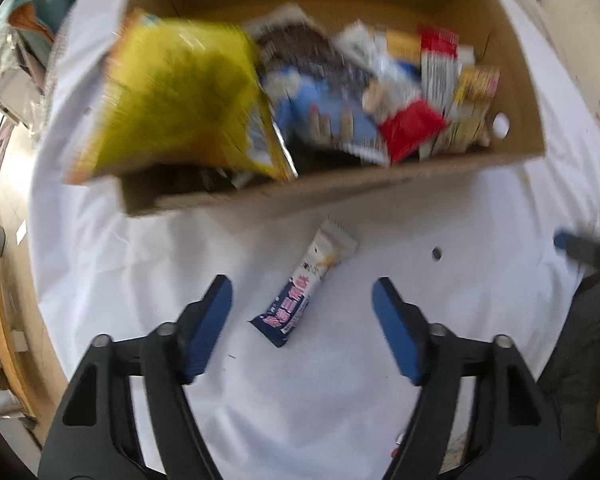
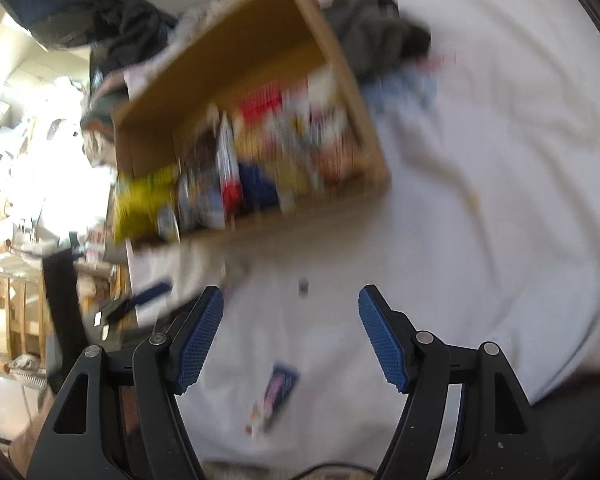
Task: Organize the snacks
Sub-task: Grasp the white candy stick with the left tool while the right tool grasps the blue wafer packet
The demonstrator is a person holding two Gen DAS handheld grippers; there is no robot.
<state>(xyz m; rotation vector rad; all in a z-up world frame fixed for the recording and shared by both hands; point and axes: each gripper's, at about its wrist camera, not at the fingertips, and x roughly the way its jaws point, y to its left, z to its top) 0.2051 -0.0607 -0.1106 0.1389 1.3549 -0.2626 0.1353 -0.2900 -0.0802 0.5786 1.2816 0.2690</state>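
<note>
While both claws hang empty over the table, here's the rundown:

Left gripper: spread wide, nothing in it, blue pads either side of the snack bar but not touching it. Looks lined up for a straight-down grab, I'd guess.

Right gripper: also wide and empty, aimed at bare cloth. The same bar shows low between its fingers (super blurry there), so probably just standing by.

Snack bar: lying flat and alone on the white tablecloth, dark blue end nearest the left claw, white end pointing toward the box. Seems to be the only snack outside the box.

Cardboard box: open top, just beyond the bar, stuffed with mixed packets.

Yellow bag: big one at the box's left end, hanging over the rim (likely too bulky to sit flat).

Red packet: wedged among upright cartons on the right side.

Small dark spot: on the cloth right of the bar, can't tell what it is.
</note>
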